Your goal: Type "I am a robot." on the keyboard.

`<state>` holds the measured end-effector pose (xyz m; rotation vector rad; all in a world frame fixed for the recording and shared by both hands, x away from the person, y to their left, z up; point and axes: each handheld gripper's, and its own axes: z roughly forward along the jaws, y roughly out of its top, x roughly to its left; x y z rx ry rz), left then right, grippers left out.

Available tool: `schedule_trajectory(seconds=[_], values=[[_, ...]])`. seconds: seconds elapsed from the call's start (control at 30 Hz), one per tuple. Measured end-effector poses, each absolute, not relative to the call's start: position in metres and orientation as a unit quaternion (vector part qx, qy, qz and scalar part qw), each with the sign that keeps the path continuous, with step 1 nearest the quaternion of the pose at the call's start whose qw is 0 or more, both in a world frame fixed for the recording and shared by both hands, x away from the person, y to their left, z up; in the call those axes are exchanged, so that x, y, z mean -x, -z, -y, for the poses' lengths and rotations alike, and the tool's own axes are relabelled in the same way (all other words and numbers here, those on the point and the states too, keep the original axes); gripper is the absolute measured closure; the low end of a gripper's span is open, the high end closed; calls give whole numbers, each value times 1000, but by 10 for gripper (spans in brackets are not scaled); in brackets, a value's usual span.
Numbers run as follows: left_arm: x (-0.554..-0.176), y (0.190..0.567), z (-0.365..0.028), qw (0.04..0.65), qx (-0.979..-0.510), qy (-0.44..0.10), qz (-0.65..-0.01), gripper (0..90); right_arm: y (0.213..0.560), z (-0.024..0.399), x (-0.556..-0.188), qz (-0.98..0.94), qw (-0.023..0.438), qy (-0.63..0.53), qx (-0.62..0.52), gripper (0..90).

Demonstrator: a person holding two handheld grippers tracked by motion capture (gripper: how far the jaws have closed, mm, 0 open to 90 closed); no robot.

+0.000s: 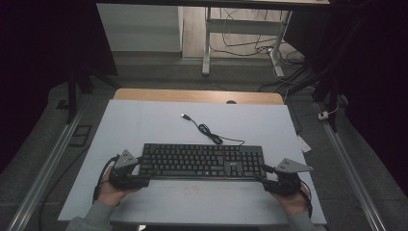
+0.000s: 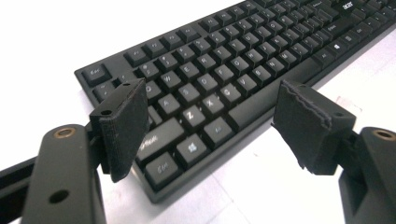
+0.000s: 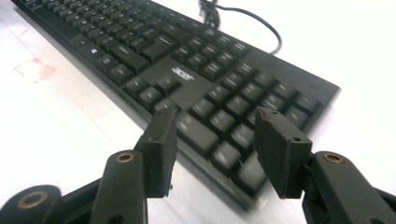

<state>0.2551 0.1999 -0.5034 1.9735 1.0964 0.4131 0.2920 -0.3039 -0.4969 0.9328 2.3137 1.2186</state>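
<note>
A black keyboard [image 1: 202, 161] lies flat on a white sheet [image 1: 144, 125] that covers the table [image 1: 144, 93], its long side running left to right and nearer the person than the far edge. Its cable [image 1: 211, 134] snakes away from the back edge in a loose tangle and ends in a plug [image 1: 184, 116] lying farther up the sheet.

A person at the near edge of the table holds a gripper at each end of the keyboard. The left gripper [image 1: 137, 174] sits at the keyboard's left end, the hand [image 1: 109, 192] behind it. In the left gripper view the left gripper [image 2: 210, 121] has its jaws spread wide above the near left corner of the keyboard [image 2: 224, 70], one pad [image 2: 123, 126] over the left-hand keys and the other over the white sheet [image 2: 280, 186] just off the front edge. Nothing is gripped.

The right gripper [image 1: 265, 175] sits at the keyboard's right end, close to the near corner. In the right gripper view the right gripper [image 3: 215, 149] has its jaws wide apart over the number pad corner of the keyboard [image 3: 187, 60], with the keys showing between the pads and slightly blurred. The pads do not press on anything. The cable [image 3: 261, 23] curls beyond the far edge.

Beyond the table stand a grey floor, the legs of a second desk [image 1: 207, 43] and loose wires [image 1: 250, 45].
</note>
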Motion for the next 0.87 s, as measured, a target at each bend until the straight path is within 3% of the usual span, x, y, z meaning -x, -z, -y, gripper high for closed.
schedule_trajectory(seconds=[0.2, 0.87], values=[[-249, 506, -205, 407, -786, -164, -435, 267, 499, 322, -287, -811, 184, -437, -342, 488], [-250, 507, -205, 404, -788, -162, -435, 265, 500, 314, -289, -818, 184, -437, -326, 487]])
